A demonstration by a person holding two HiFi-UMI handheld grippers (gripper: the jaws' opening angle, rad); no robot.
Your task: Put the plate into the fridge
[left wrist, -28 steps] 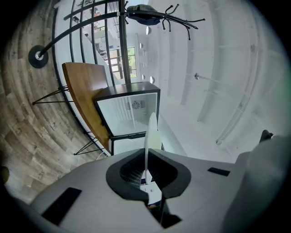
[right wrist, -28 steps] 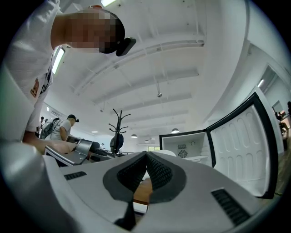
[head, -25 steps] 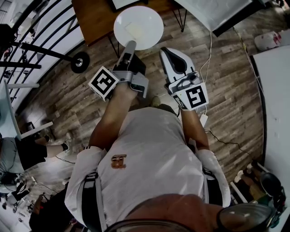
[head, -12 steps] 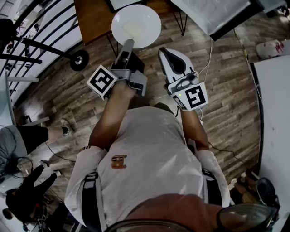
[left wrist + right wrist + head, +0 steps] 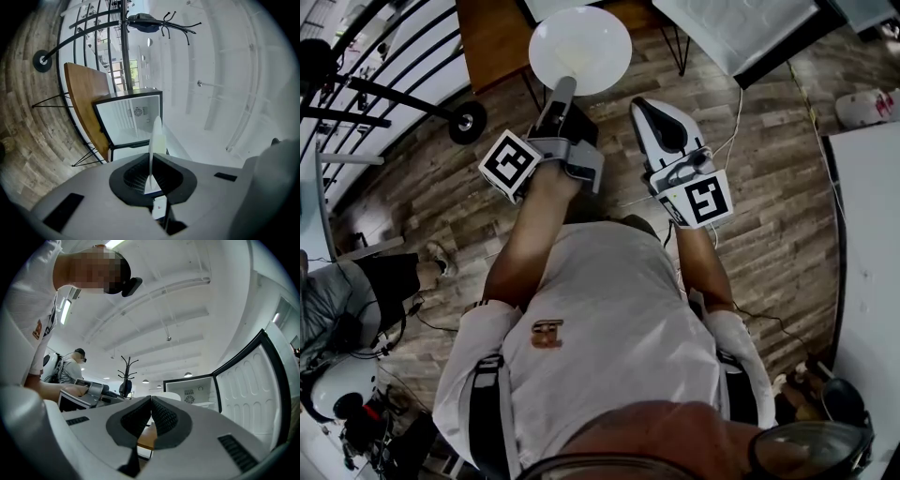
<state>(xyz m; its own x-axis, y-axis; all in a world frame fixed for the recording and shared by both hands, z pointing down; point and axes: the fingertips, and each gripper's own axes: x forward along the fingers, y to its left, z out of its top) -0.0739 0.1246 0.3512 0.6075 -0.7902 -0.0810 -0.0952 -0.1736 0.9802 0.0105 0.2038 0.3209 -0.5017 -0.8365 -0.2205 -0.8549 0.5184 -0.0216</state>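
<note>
A round white plate [image 5: 579, 47] is held out in front of me, with my left gripper [image 5: 565, 89] shut on its near rim. In the left gripper view the plate [image 5: 156, 138] stands edge-on between the pads, pointing at the open white fridge [image 5: 133, 117] ahead. My right gripper [image 5: 661, 122] hangs just right of the left one, shut with nothing in it; its pads meet [image 5: 150, 404]. The fridge door [image 5: 741, 28] stands swung open at the upper right. The right gripper view shows the fridge [image 5: 192, 392] and its door [image 5: 248, 385].
A wooden table [image 5: 492, 37] on hairpin legs stands left of the fridge. A black wheeled rack [image 5: 467, 122] is at the left, a coat stand [image 5: 159, 23] beyond. Cables [image 5: 731, 122] trail over the wood floor. A white table [image 5: 872, 234] lies at the right; another person [image 5: 337, 300] at the left.
The left gripper and the plate have moved a little forward and leftward toward the fridge. The right gripper has barely shifted. The person at the left has moved.
</note>
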